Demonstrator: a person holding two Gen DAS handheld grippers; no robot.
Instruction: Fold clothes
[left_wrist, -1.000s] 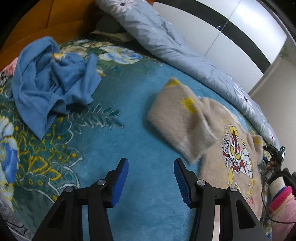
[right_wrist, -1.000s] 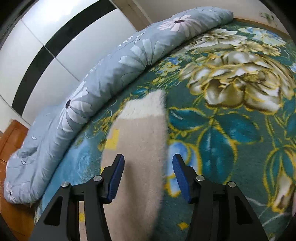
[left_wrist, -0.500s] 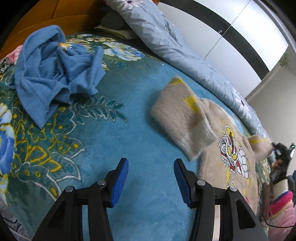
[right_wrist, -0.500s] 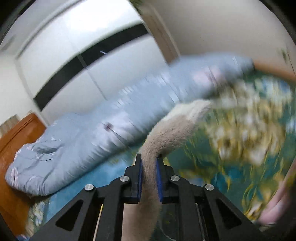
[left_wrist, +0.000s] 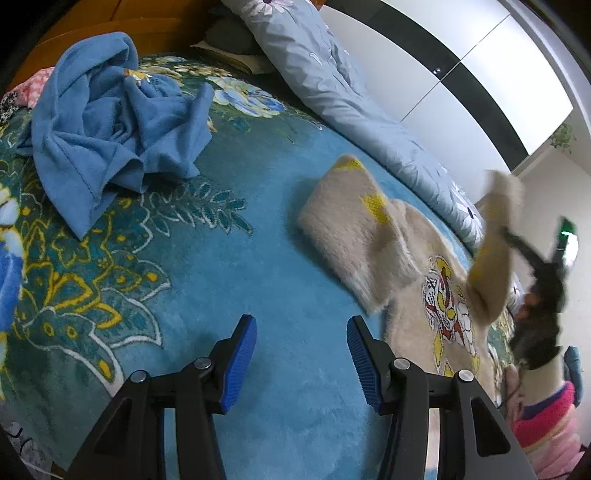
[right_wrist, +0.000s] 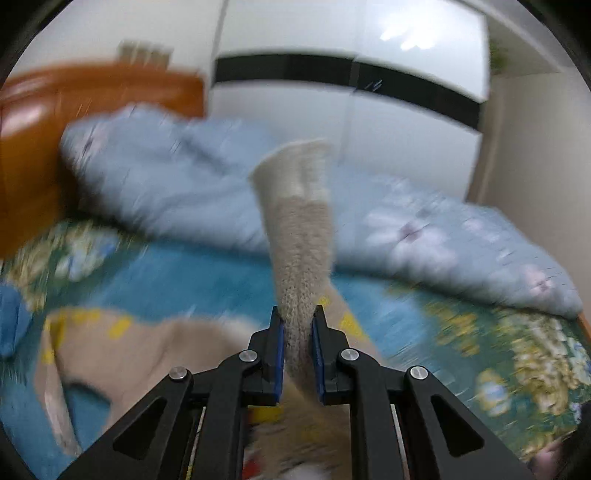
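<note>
A beige fuzzy sweater (left_wrist: 417, 266) with yellow patches and a cartoon print lies on the teal floral bedspread (left_wrist: 207, 280). Its near sleeve (left_wrist: 343, 229) is folded across the body. My left gripper (left_wrist: 301, 354) is open and empty, hovering over bare bedspread just left of the sweater. My right gripper (right_wrist: 297, 339) is shut on the sweater's other sleeve (right_wrist: 299, 236) and holds it lifted off the bed, cuff up; in the left wrist view that raised sleeve (left_wrist: 495, 236) and the right gripper (left_wrist: 532, 258) show at the right, blurred.
A crumpled blue garment (left_wrist: 110, 122) lies at the bed's far left. A rolled light-blue floral duvet (left_wrist: 354, 103) runs along the far side, before a white wardrobe (left_wrist: 461, 74). An orange wooden headboard (right_wrist: 74, 110) stands behind. The person's pink-striped sleeve (left_wrist: 546, 424) is at the right.
My right gripper closed on the far sleeve and lifted it up off the bed, swinging toward the sweater body. My left gripper stayed open, drifting slightly.
</note>
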